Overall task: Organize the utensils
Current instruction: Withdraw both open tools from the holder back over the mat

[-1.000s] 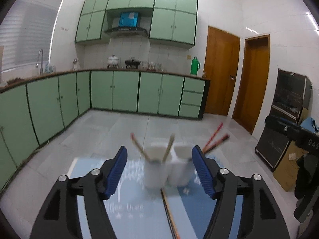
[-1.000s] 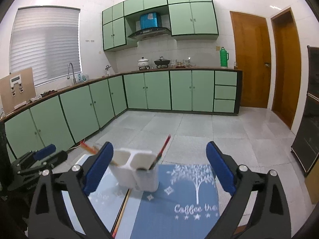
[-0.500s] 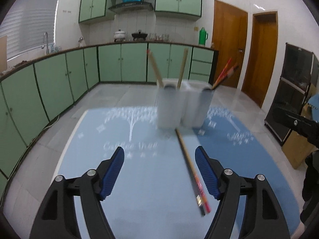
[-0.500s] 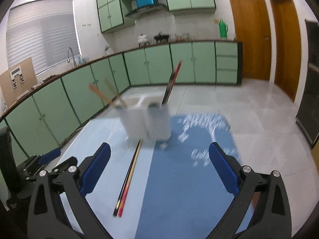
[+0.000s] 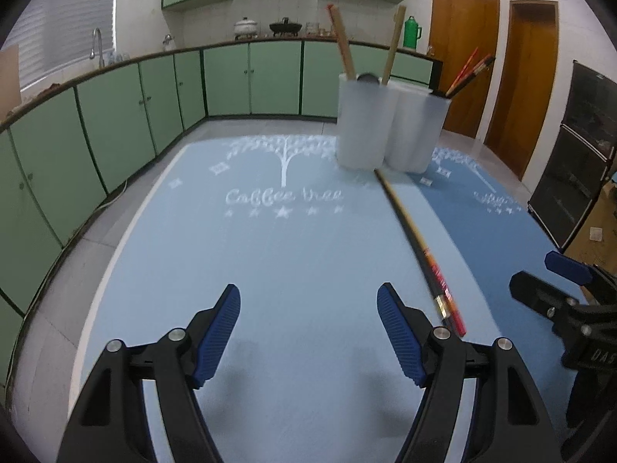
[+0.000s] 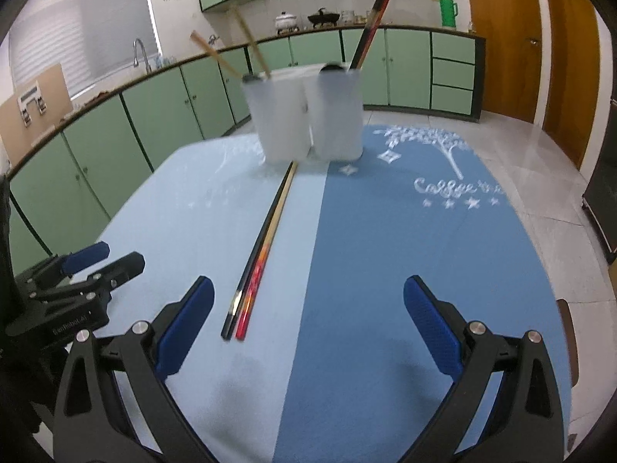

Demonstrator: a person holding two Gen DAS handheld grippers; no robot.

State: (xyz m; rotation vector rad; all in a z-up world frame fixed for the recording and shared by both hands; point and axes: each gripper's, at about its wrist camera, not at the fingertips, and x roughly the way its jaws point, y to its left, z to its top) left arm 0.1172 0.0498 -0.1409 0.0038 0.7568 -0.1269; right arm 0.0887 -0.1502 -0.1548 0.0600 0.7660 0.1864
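Both tongs, left gripper [image 5: 308, 332] and right gripper [image 6: 308, 324], gape empty short of the white holder [image 6: 304, 115], probably lining up on the loose chopsticks [image 6: 262, 254] lying before it.

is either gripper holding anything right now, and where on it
Nothing is held: left gripper and right gripper are open, and the chopsticks lie untouched.

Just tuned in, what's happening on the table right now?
Both handheld grippers, left and right, hover open and empty over the blue table mat. A pair of dark chopsticks with red ends lies on the mat in front of the white plastic two-compartment utensil holder, which already holds bamboo chopsticks and dark-red ones. Nothing is gripped yet.
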